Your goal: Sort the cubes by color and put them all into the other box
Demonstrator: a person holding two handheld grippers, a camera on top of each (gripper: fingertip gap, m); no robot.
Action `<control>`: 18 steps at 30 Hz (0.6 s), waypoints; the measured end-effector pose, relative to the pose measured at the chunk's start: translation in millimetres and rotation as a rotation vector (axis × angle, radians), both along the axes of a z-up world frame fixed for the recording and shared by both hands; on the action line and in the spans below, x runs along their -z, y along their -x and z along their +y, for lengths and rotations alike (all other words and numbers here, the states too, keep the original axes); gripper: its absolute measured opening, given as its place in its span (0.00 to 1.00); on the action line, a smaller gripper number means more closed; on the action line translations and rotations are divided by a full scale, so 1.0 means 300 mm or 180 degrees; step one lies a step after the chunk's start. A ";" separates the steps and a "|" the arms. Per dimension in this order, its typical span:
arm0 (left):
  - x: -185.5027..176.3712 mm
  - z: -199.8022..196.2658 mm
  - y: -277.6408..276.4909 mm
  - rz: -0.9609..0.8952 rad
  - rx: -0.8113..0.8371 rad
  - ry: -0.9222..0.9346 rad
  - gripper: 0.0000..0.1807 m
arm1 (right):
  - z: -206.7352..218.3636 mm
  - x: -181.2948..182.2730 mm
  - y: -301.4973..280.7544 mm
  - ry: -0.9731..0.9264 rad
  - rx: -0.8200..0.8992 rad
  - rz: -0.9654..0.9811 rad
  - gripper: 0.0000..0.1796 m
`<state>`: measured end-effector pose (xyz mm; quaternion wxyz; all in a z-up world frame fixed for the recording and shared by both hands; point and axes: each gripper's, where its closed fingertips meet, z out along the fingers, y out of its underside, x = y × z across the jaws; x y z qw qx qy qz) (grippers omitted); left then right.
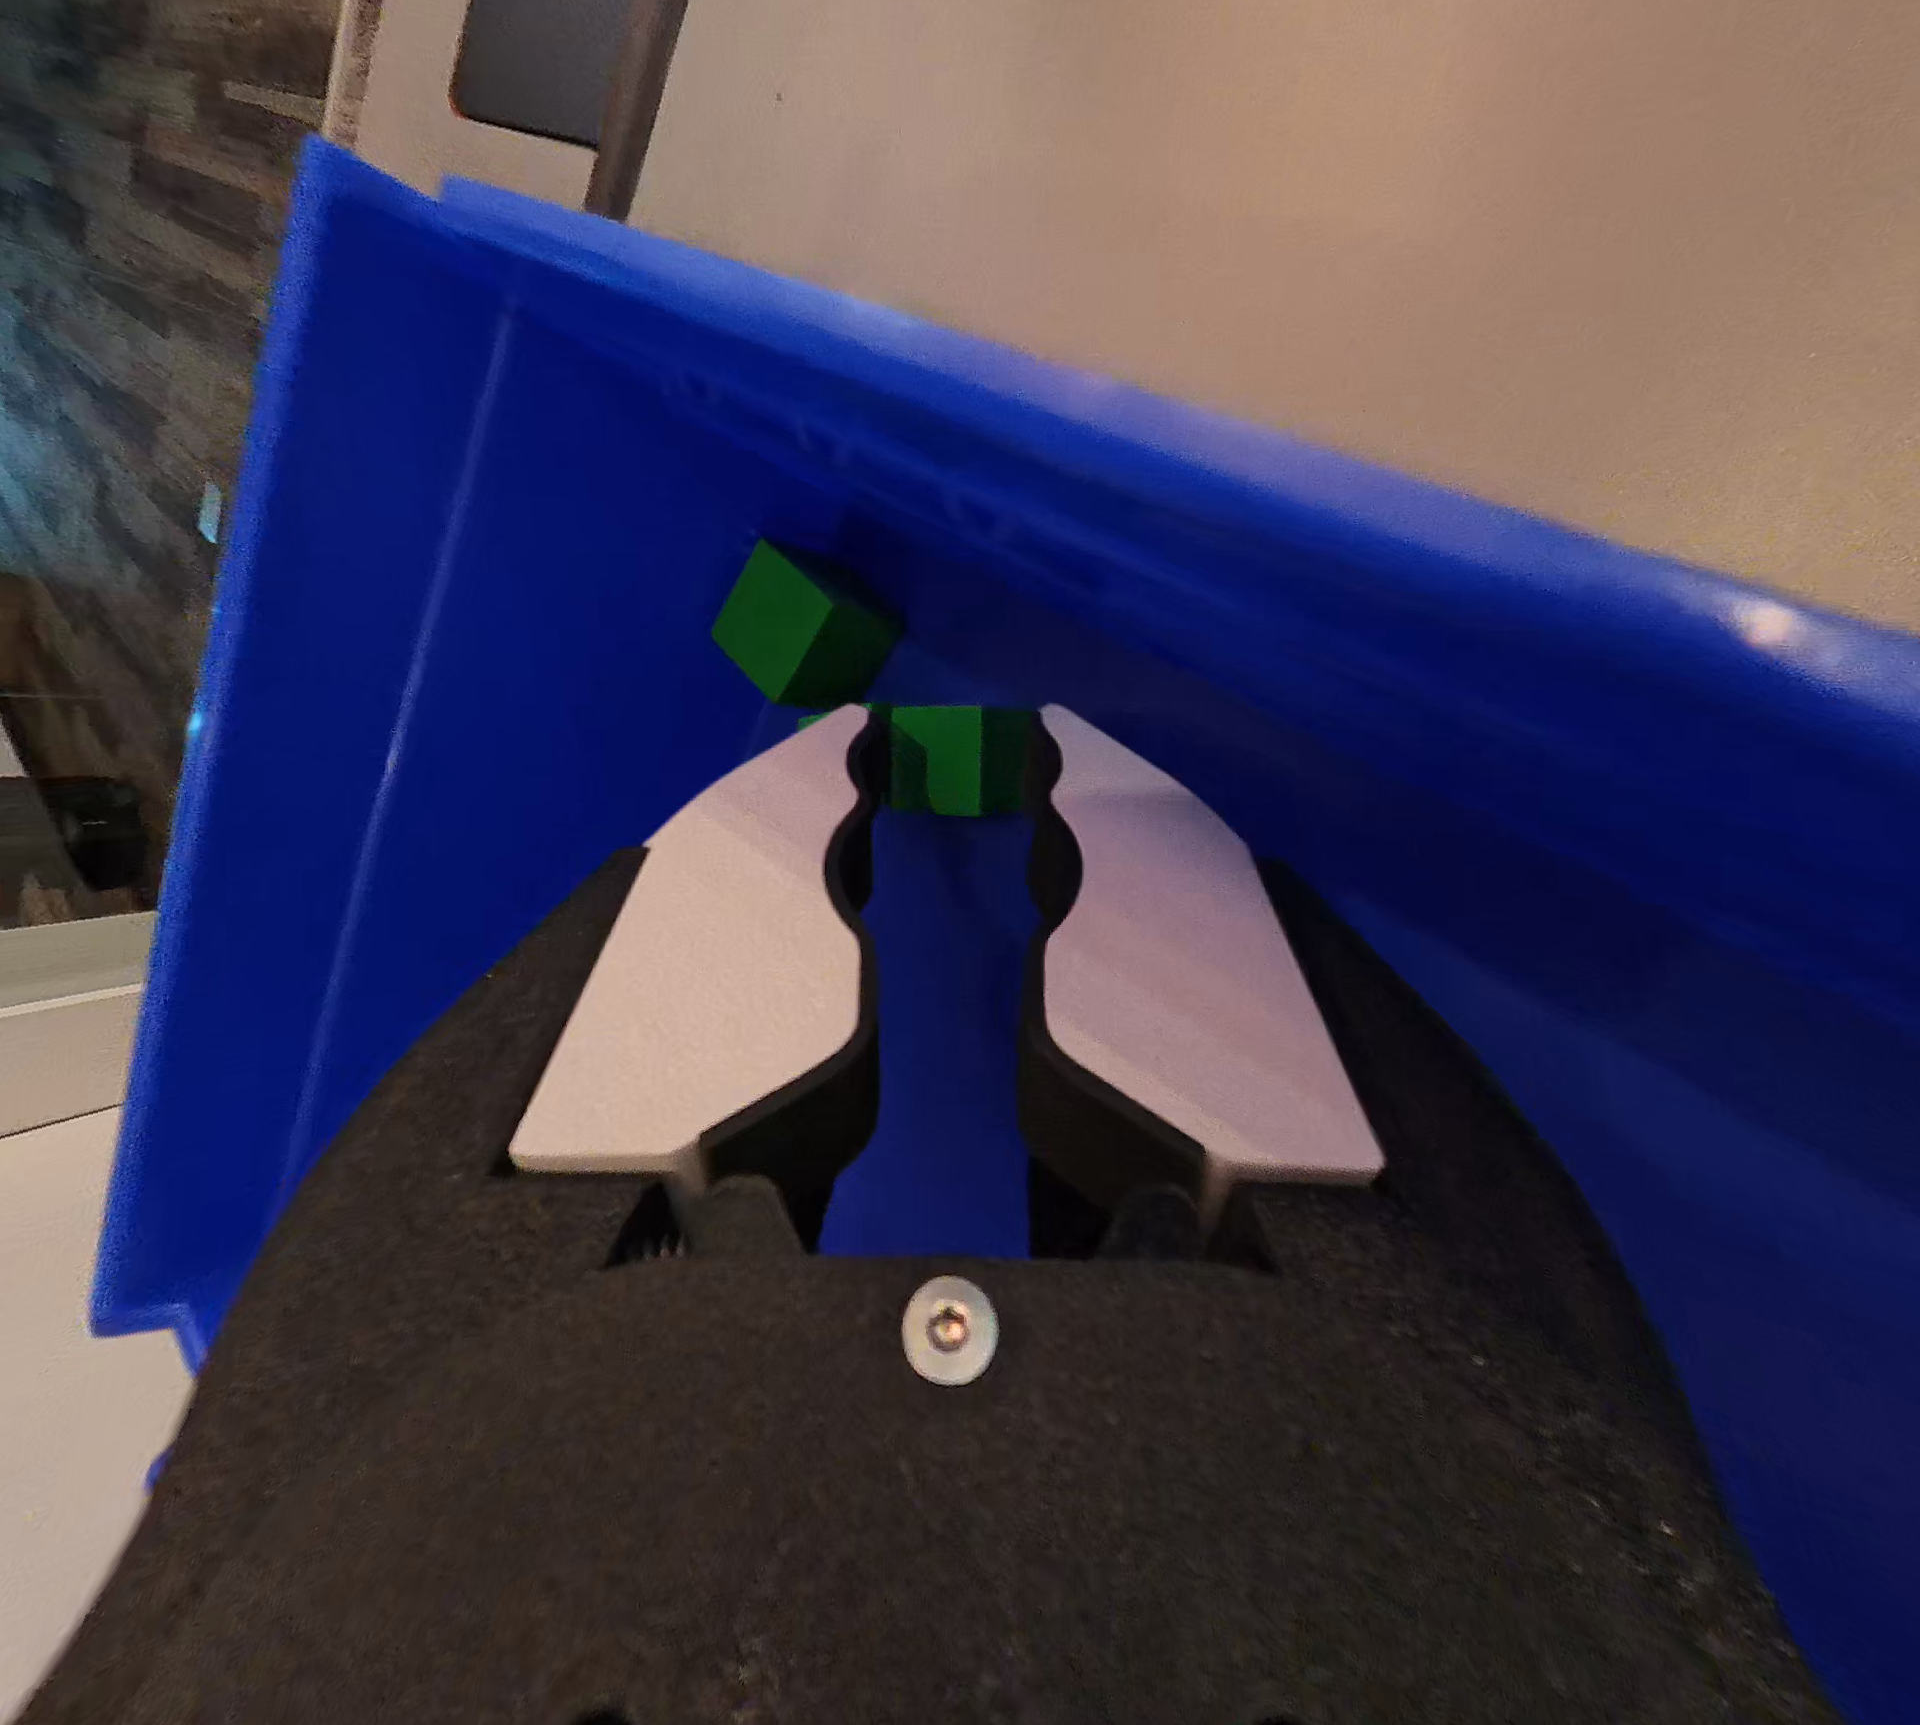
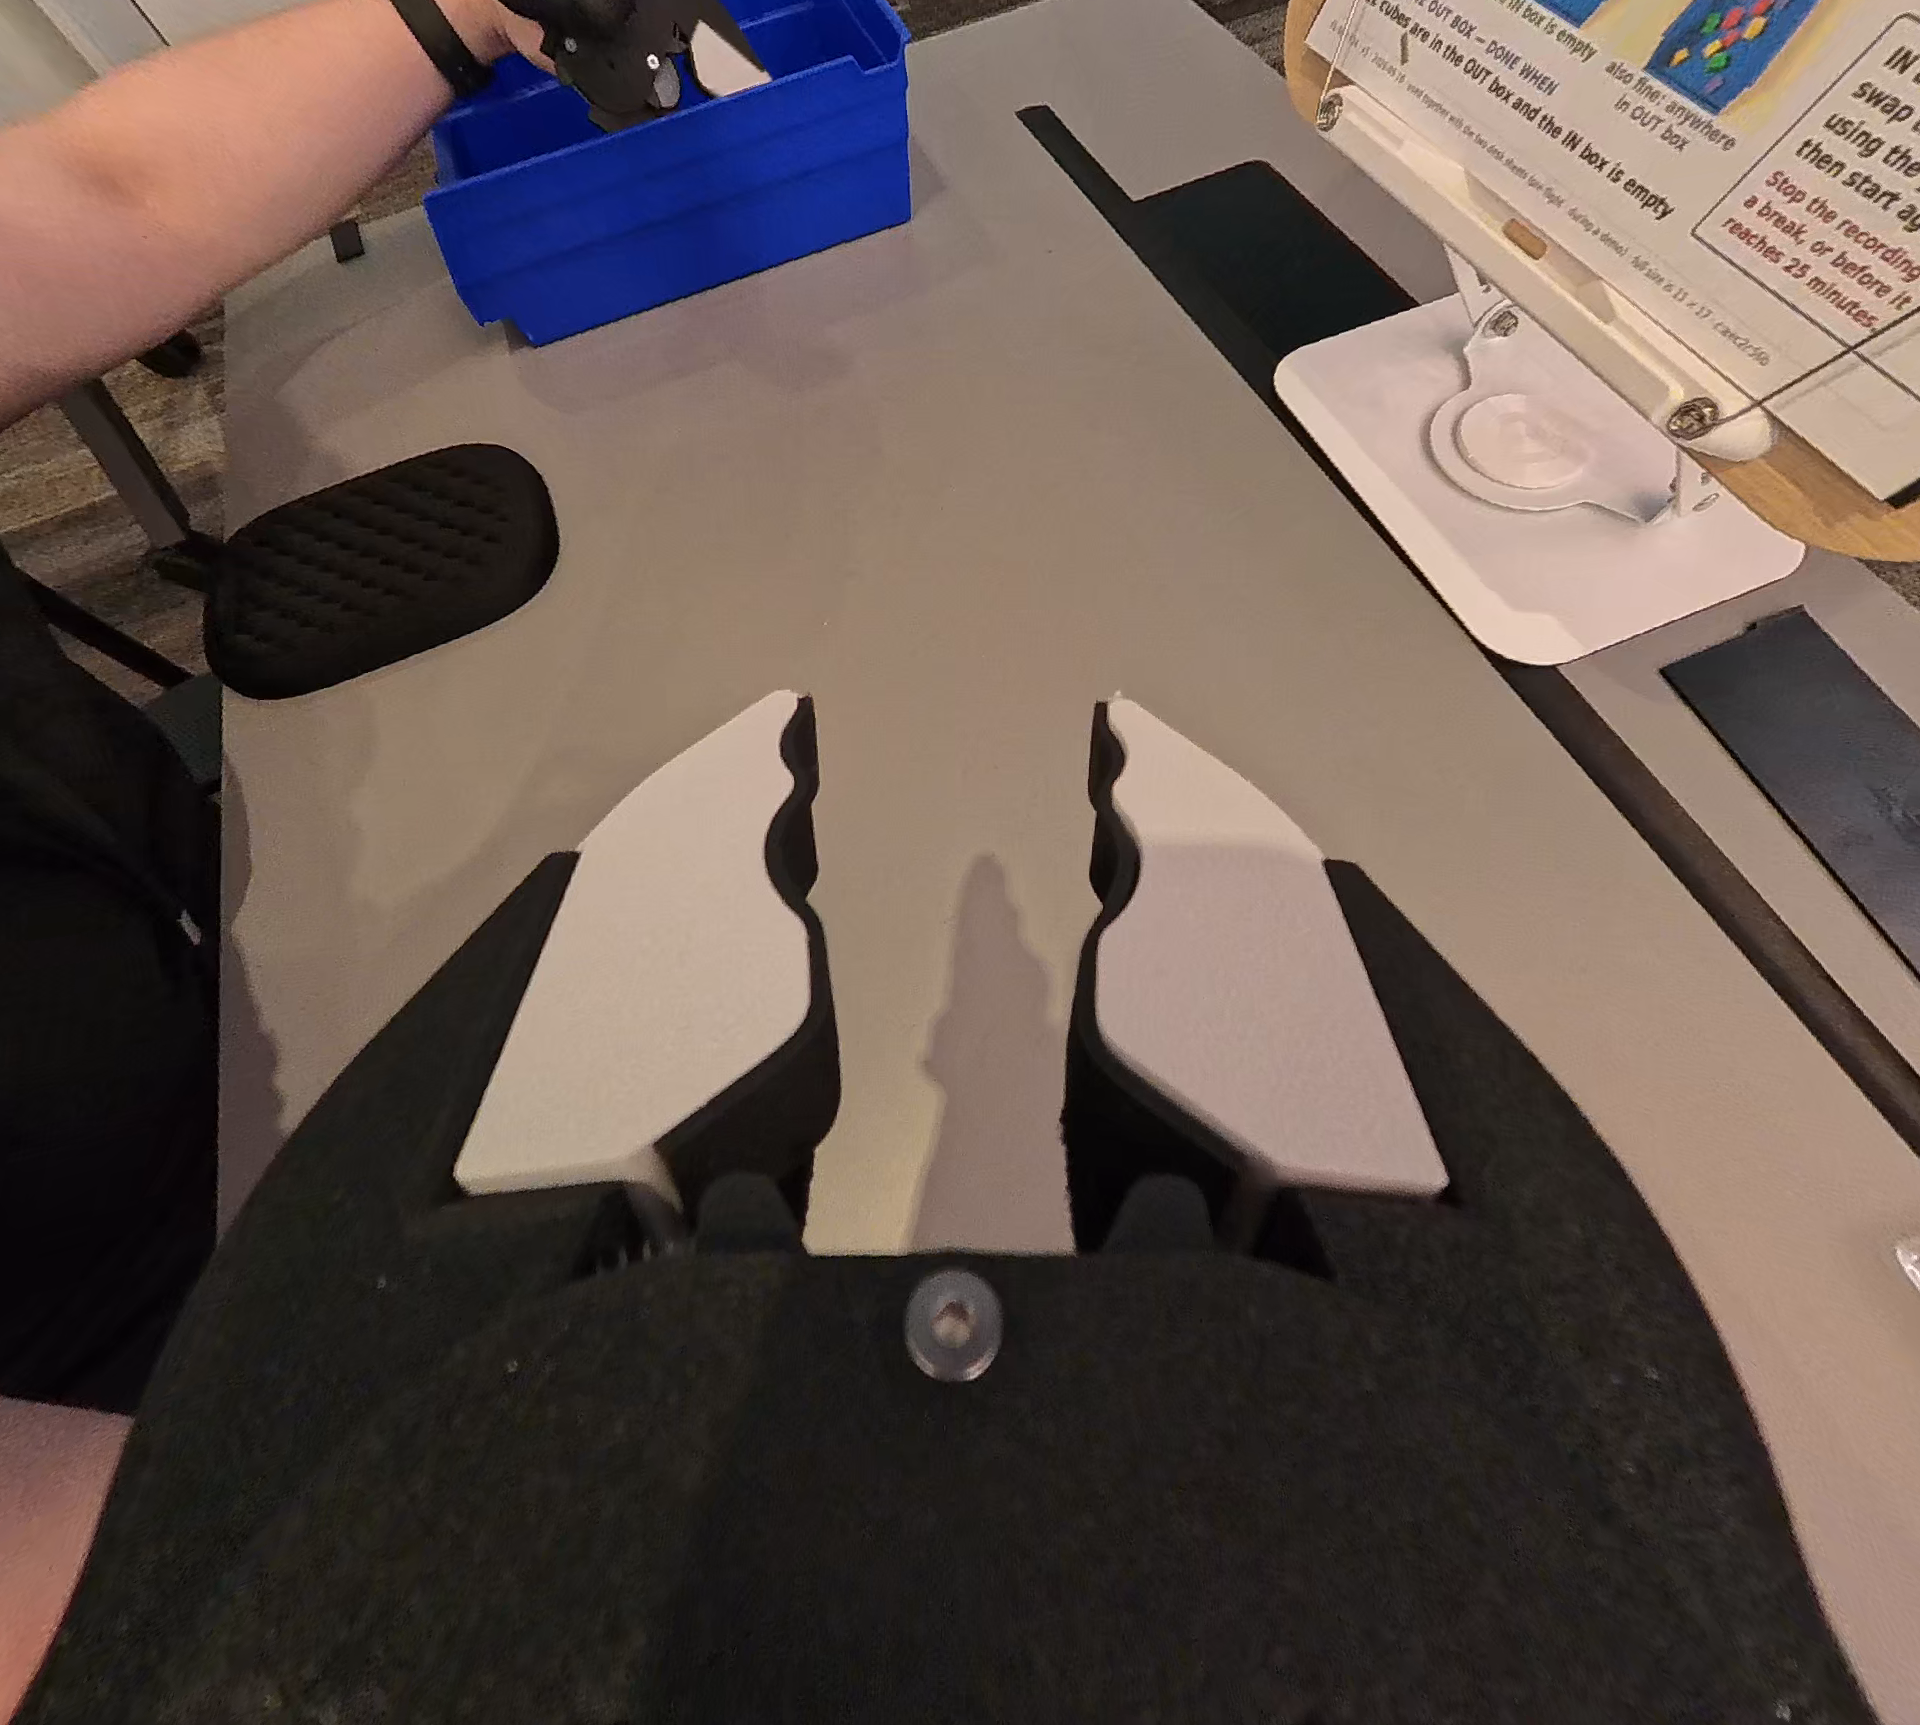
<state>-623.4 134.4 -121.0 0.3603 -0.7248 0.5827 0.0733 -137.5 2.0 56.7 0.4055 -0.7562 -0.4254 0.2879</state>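
Glossy smooth plastic blue box (image 1: pixel 1351 740); matt green cubes (image 1: pixel 805 626); matt grey table (image 2: pixel 935 480); grainy black gripper body (image 2: pixel 935 1519).

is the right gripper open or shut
Open: the right gripper has a clear gap between its fingers, only bare table showing through.

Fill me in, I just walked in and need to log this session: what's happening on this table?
A person is working with two handheld grippers. The left gripper is down inside the blue box, its fingers closed on a green cube; another green cube lies just beside it against the box wall. The right gripper is open and empty above the bare grey table. An instruction sheet on a stand sits to the right.
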 end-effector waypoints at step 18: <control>0.027 0.016 0.047 0.0001 -0.0133 0.0180 0.15 | 0.002 0.037 0.016 0.0064 -0.0064 -0.0145 0.28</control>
